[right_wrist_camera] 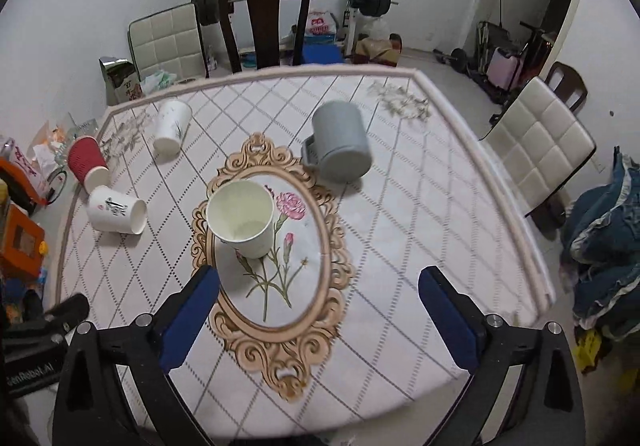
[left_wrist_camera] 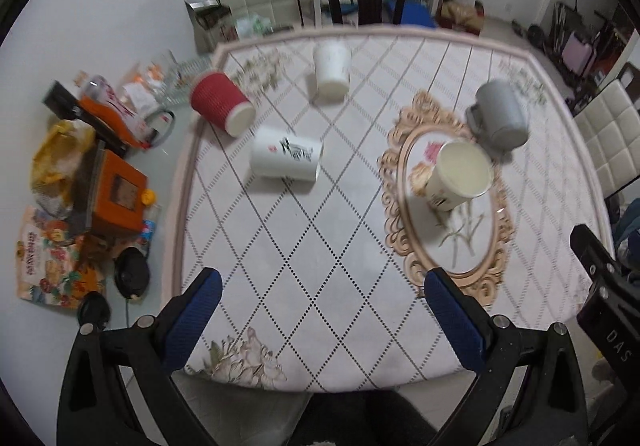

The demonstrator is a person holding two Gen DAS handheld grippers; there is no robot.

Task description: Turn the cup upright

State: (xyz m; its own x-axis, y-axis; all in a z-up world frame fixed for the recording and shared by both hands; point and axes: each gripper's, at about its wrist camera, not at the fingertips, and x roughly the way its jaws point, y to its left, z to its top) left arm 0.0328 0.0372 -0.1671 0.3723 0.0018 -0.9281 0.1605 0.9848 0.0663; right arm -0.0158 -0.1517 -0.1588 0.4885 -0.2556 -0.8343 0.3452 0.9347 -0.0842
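A white paper cup (right_wrist_camera: 242, 218) stands upright on the oval flower mat (right_wrist_camera: 304, 270); it also shows in the left wrist view (left_wrist_camera: 460, 174). A grey mug (right_wrist_camera: 340, 146) (left_wrist_camera: 498, 116) stands upside down behind it. A white printed cup (left_wrist_camera: 286, 158) (right_wrist_camera: 116, 214), a red ribbed cup (left_wrist_camera: 222, 104) (right_wrist_camera: 88, 164) and a plain white cup (left_wrist_camera: 331, 70) (right_wrist_camera: 172, 126) lie on their sides at the left. My left gripper (left_wrist_camera: 322, 314) and right gripper (right_wrist_camera: 320, 310) are both open and empty, above the table's near edge.
A dark wooden chair (right_wrist_camera: 266, 22) stands behind the table (right_wrist_camera: 400, 230). A cream padded chair (right_wrist_camera: 540, 146) is at the right. Boxes and bags (left_wrist_camera: 100, 182) clutter the floor at the left. Blue clothes (right_wrist_camera: 604, 238) lie at the far right.
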